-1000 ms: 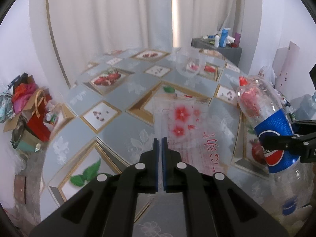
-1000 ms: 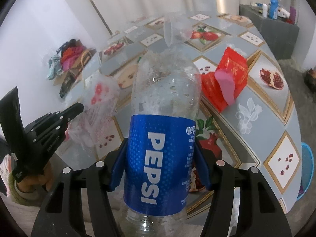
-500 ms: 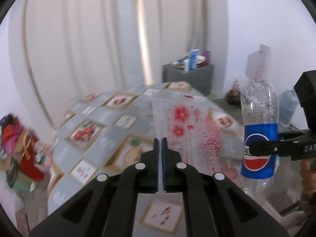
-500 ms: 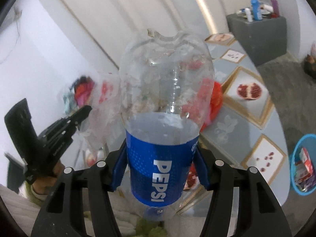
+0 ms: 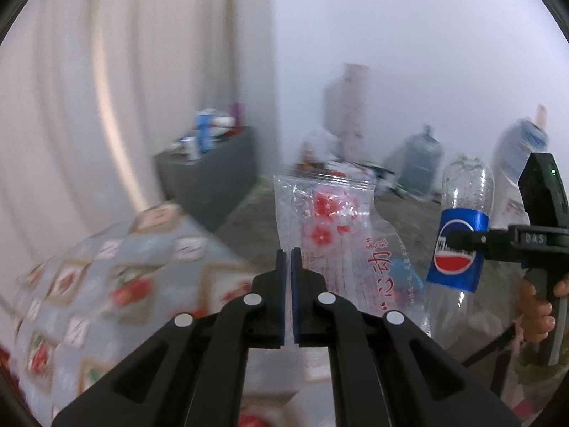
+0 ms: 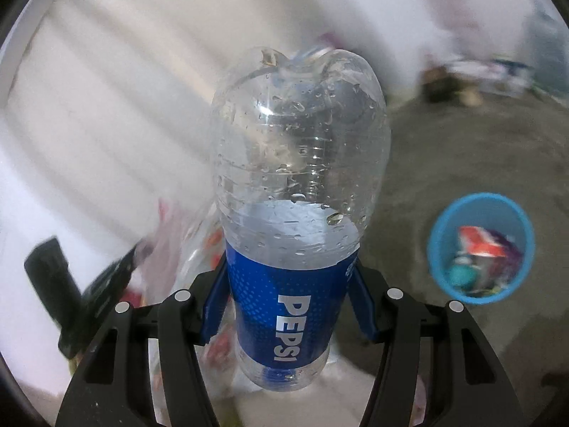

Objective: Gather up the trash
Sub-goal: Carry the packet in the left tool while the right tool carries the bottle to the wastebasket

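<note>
Swinging off the table (image 5: 117,267), bottle (image 6: 295,213) gripped, blue bin (image 6: 480,249) appearing

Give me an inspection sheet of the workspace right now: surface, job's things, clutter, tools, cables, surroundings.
Surface: patterned table, blurred, at lower left of the left view.
Job's things: Pepsi bottle, empty, droplets inside; clear wrapper with red flowers; blue bin on the floor, trash inside.
Clutter: bottles on a grey cabinet; water jug and bags by the wall.
Tools: left tool shut on the wrapper; right tool shut on the bottle's label.
Cables: nothing seen.
Surroundings: white curtain, white wall, grey floor.
</note>
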